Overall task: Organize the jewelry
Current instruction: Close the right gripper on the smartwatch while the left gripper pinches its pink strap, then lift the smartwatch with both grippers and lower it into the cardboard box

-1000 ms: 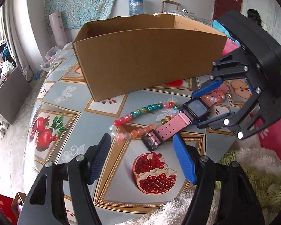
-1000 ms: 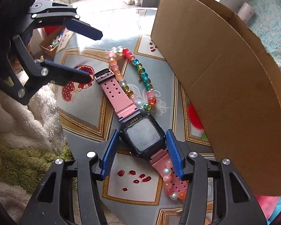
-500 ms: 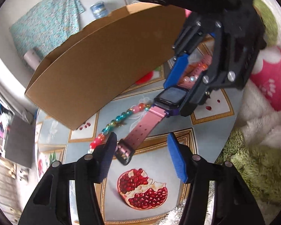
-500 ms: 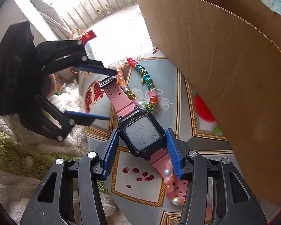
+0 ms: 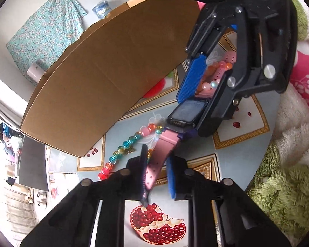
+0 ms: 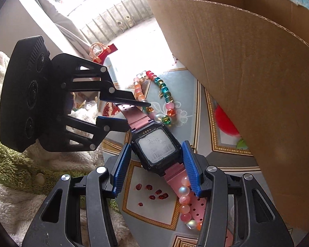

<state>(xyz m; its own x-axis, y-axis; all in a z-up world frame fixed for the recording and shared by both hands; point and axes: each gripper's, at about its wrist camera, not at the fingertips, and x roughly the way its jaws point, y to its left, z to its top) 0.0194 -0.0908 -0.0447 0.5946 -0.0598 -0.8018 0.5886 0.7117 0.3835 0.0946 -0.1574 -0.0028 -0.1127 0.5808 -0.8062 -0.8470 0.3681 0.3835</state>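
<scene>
Right wrist view showed the right gripper (image 6: 156, 169) clamped on the black square case of the pink-strapped digital watch (image 6: 157, 147) above the fruit-patterned tablecloth (image 6: 154, 212). The left gripper (image 5: 157, 171), jaws just closing, pinched its strap beside the multicoloured bead bracelet (image 5: 125, 150).

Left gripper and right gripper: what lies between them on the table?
The pink watch spans the gap: left gripper at its strap end, right gripper at the case. The bead bracelet lies alongside, clearest in the right wrist view.
</scene>
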